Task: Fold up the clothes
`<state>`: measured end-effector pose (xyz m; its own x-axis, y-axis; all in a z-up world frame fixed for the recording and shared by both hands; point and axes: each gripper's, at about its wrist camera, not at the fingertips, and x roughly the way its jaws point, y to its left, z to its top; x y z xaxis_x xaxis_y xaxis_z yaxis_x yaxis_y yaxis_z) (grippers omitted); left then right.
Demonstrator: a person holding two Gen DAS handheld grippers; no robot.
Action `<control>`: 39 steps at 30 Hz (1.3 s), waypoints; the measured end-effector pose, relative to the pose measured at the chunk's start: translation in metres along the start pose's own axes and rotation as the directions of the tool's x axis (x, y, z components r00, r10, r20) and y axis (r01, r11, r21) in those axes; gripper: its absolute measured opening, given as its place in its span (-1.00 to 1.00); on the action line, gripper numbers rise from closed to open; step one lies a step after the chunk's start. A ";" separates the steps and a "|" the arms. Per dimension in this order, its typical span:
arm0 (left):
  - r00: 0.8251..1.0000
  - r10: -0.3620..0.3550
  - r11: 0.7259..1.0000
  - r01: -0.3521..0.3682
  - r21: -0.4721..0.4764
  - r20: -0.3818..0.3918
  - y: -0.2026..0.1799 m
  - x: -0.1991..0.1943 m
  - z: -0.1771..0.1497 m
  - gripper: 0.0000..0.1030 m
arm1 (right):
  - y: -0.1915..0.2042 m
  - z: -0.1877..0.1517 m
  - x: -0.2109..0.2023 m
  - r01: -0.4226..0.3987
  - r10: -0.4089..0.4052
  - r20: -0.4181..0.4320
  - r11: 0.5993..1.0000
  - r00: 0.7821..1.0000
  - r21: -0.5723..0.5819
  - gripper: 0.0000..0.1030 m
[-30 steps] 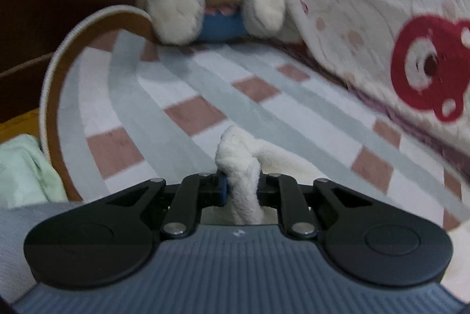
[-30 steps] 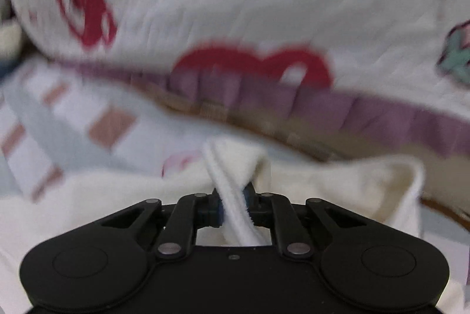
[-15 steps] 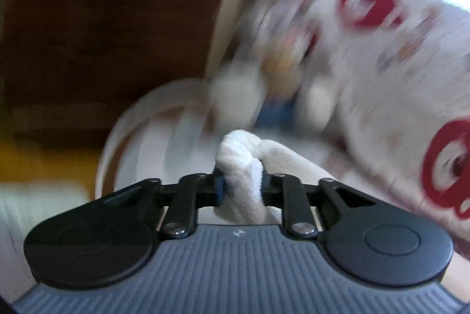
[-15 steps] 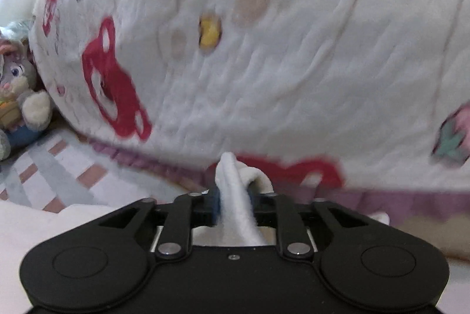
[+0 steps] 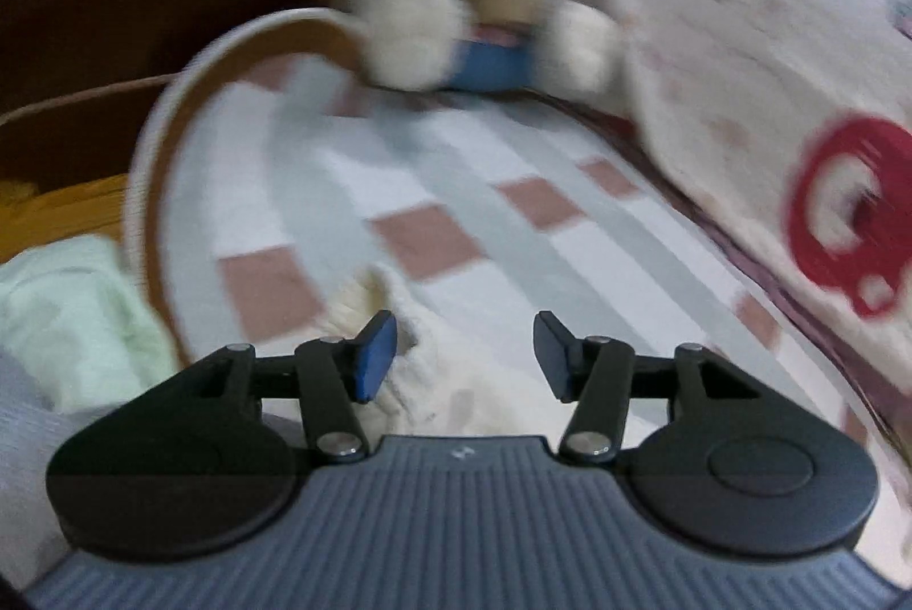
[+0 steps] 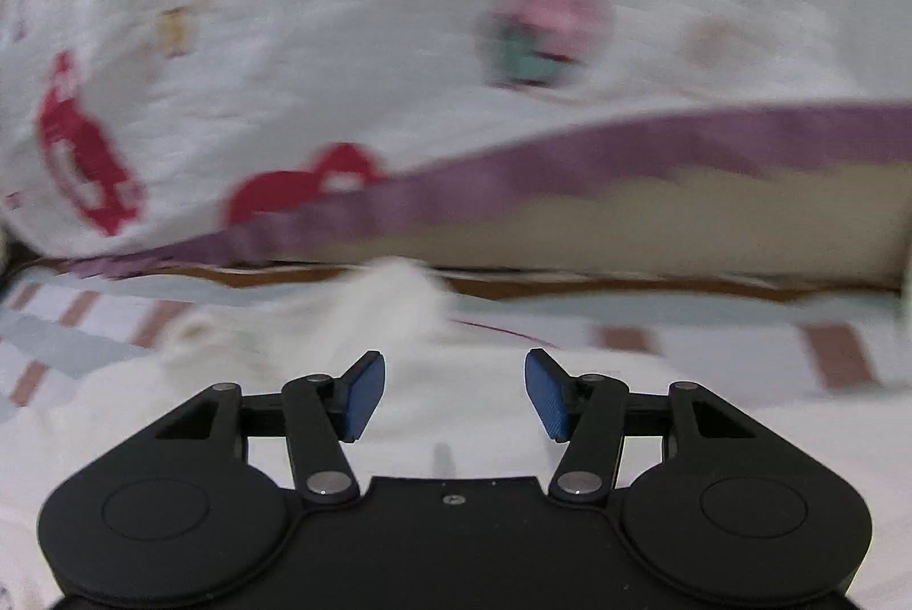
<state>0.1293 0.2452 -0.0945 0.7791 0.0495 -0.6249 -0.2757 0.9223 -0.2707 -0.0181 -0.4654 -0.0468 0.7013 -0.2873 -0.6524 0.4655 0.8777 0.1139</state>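
- My left gripper [image 5: 464, 353] is gaping wide, holding nothing.
- My right gripper [image 6: 454, 393] is gaping wide too, gripping nothing.
- The cream garment [image 5: 439, 370] is lying on the checked sheet [image 5: 433, 188] under both.

Both cameras sit low and close over the checked bed sheet [image 5: 433, 188]. The left one looks toward the sheet's far corner; the right one faces the quilt [image 6: 353, 40]. Both see sheet and quilt.
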 end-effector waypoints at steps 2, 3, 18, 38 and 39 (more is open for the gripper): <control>0.995 -0.092 0.993 0.094 0.071 -0.031 -0.028 -0.007 -0.007 0.10 | -0.029 -0.008 -0.008 0.041 -0.040 -0.019 0.999 0.999 0.020 0.16; 0.989 -0.138 0.984 0.142 0.106 -0.050 -0.042 -0.010 -0.010 0.15 | -0.040 -0.010 -0.012 0.038 -0.037 -0.018 0.999 0.999 0.012 0.16; 0.698 -0.495 0.658 0.690 0.301 -0.518 -0.270 -0.041 -0.133 -0.26 | -0.140 -0.007 -0.027 0.060 -0.062 -0.048 0.997 0.997 -0.045 -0.86; 0.623 -0.439 0.755 0.646 0.111 -0.647 -0.439 0.110 -0.144 0.10 | -0.298 -0.016 -0.038 0.219 -0.176 -0.174 0.937 0.969 0.271 -0.23; 0.641 -0.412 0.727 0.660 0.190 -0.648 -0.447 0.104 -0.147 -0.32 | -0.310 -0.024 -0.043 0.259 -0.215 -0.181 0.927 0.960 0.270 -0.22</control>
<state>0.2513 -0.2183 -0.1458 0.2484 -0.5968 -0.7630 0.4209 0.7759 -0.4699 -0.2053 -0.7162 -0.0720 0.4748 -0.3950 -0.7865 0.7593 0.6356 0.1392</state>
